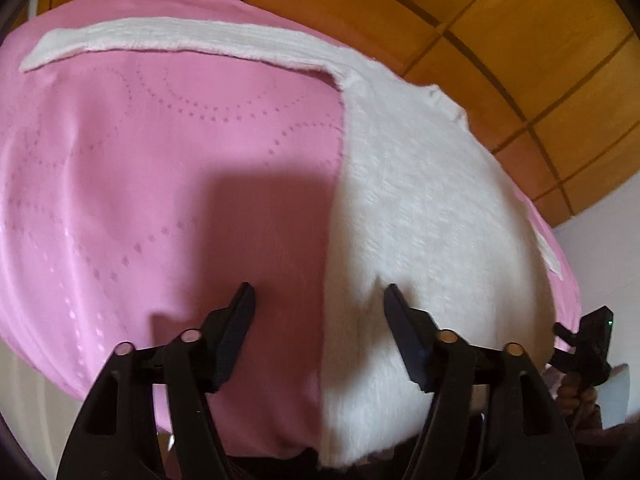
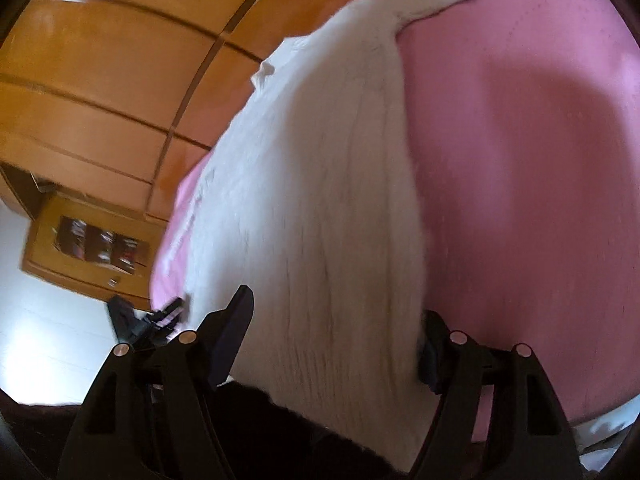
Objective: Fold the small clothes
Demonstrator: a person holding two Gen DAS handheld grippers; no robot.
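Black tongs nearest the lens in both views, spread, nothing pinched. Left tongs (image 1: 320, 300) hanging over the near edge of the white garment (image 1: 420, 208), one finger above the pink bedcover (image 1: 140, 168), the other above the white fabric; touching or not, cannot tell. Right tongs (image 2: 336, 312) also spread, the white garment (image 2: 320, 184) running between the two fingers, the right finger partly hidden behind its fluffy edge. No fabric lifted in either view.

Garment lying flat on the pink bedcover (image 2: 520, 160), toward the side nearest the wooden wardrobe (image 1: 520, 32). Long white sleeve (image 1: 180, 36) stretched out sideways from the garment's top, away from the wardrobe, across the far part of the bedcover. Small piece, perhaps the other sleeve, at the wardrobe side of the garment, hard to read.

Judged from this: folding at an early stage. Body spread smooth, sleeve not yet brought in, no fold line visible. Left to do, probably: sleeves folded onto the body, then the body folded over itself. Both tongs placed at the near hem, suitable for gripping there.
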